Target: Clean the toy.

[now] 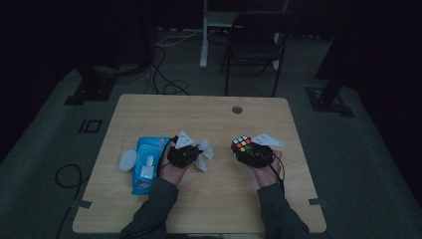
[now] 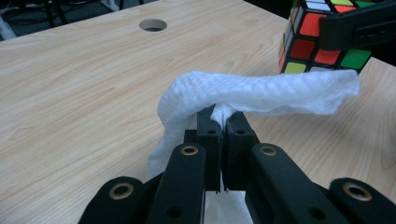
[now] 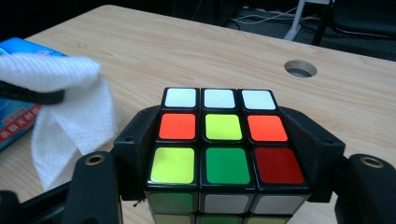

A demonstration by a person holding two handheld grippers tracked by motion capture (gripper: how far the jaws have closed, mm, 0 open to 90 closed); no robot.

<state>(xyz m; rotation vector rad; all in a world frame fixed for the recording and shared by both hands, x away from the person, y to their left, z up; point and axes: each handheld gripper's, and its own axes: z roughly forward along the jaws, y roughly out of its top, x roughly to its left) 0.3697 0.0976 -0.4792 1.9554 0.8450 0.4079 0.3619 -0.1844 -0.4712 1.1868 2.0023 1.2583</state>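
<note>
From the high view, the left gripper (image 1: 191, 149) sits just left of the table's centre and the right gripper (image 1: 247, 149) just right of it, each held by a hand coming in from 6 o'clock. This view alone shows the whole light wooden table (image 1: 209, 209), a white oval lid or pad (image 1: 127, 160) near the 9 o'clock side, and a dark folding chair (image 1: 255, 45) on the floor beyond the 12 o'clock edge. It is dim, so the jaws themselves are hard to make out there.

The left gripper view shows its two black jaws pressed together, pinching a fold of a white wipe (image 2: 261, 93); the wipe drapes over the jaw tips and hangs down toward 7 o'clock. At 1 o'clock the puzzle cube (image 2: 322, 42) is cut off by the frame edge. A round cable hole (image 2: 152, 24) lies at 11 o'clock.

The right gripper view shows the cube (image 3: 223, 144) clamped between its jaws, which press on the cube's left and right sides; its top face reads white, white, white; orange, yellow, orange; yellow, green, red. The cube's lower rows are cut off.

A blue wipes packet (image 1: 147, 164) lies at 9 o'clock of the left gripper. Its red and white printing is too blurred to read.
</note>
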